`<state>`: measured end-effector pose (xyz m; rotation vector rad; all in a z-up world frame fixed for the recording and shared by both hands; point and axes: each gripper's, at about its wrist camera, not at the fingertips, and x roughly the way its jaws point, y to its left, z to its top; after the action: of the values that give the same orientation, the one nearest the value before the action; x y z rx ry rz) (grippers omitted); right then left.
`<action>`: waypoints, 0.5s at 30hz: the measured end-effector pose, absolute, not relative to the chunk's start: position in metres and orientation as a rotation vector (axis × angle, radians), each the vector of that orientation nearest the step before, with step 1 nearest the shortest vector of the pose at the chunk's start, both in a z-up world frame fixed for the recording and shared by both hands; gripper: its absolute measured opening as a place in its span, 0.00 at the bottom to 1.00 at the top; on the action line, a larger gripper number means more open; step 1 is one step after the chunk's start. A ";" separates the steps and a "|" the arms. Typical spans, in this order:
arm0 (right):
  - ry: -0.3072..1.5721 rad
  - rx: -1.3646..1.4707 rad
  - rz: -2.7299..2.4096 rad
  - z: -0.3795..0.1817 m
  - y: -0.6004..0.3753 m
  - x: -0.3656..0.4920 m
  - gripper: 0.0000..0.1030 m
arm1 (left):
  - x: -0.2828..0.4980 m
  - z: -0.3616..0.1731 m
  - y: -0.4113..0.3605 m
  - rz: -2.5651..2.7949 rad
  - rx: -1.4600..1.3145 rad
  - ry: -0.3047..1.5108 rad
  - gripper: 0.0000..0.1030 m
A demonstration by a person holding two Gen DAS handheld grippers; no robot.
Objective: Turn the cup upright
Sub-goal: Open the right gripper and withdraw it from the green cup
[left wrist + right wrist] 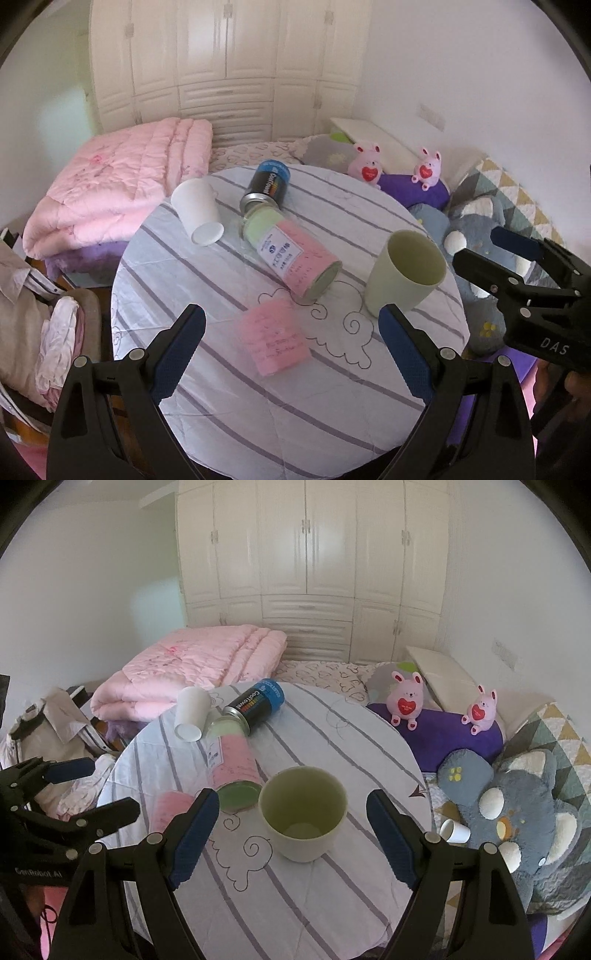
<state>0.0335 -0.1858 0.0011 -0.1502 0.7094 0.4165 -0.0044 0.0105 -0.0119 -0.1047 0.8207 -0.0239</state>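
A pale green cup [406, 269] stands upright, mouth up, on the round striped table [258, 406]; in the right wrist view the green cup [303, 812] sits just ahead of and between my fingers. My right gripper [291, 823] is open and empty around the space before it; it also shows in the left wrist view [476, 247], to the right of the cup. My left gripper [291, 339] is open and empty over the table's near part; it shows in the right wrist view [107, 786] at the left. A white paper cup [197, 212] lies on its side at the table's far left.
A pink-and-green canister [291, 254], a black-and-blue can [267, 184] and a pink pad [275, 341] lie on the table. A pink quilt [110, 184], plush toys [517, 812] and a small white cup [455, 830] lie on the bed around it.
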 end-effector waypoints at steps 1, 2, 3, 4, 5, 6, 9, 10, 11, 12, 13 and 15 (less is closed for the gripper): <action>0.710 -0.148 0.415 0.001 -0.186 0.034 0.81 | -0.004 -0.012 0.011 -0.026 -0.111 0.819 0.93; 0.711 -0.147 0.414 0.001 -0.185 0.034 0.81 | -0.004 -0.012 0.011 -0.030 -0.114 0.820 0.93; 0.711 -0.145 0.412 0.001 -0.185 0.034 0.81 | -0.004 -0.012 0.010 -0.032 -0.114 0.821 0.93; 0.710 -0.144 0.411 0.001 -0.185 0.034 0.81 | -0.004 -0.013 0.010 -0.031 -0.113 0.820 0.93; 0.709 -0.144 0.411 0.001 -0.185 0.034 0.81 | -0.004 -0.013 0.008 -0.032 -0.109 0.817 0.93; 0.707 -0.143 0.410 0.001 -0.185 0.034 0.81 | -0.004 -0.012 0.006 -0.034 -0.109 0.815 0.93; 0.694 -0.135 0.404 0.002 -0.186 0.034 0.81 | -0.004 -0.010 0.001 -0.042 -0.110 0.795 0.93; 0.692 -0.136 0.400 0.002 -0.186 0.034 0.81 | -0.004 -0.009 0.000 -0.040 -0.109 0.782 0.93; 0.688 -0.135 0.397 0.002 -0.186 0.034 0.81 | -0.004 -0.007 -0.003 -0.035 -0.102 0.765 0.93; 0.679 -0.135 0.392 0.002 -0.186 0.034 0.81 | -0.005 -0.005 -0.005 -0.025 -0.093 0.743 0.93; 0.668 -0.134 0.388 0.002 -0.187 0.033 0.81 | -0.006 -0.003 -0.007 -0.009 -0.081 0.719 0.93; 0.654 -0.141 0.378 0.002 -0.187 0.032 0.81 | -0.009 0.002 -0.013 0.016 -0.051 0.666 0.97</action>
<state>0.0323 -0.1866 0.0022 -0.1410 0.6543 0.3780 -0.0090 -0.0129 0.0016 -0.0505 0.6664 0.0157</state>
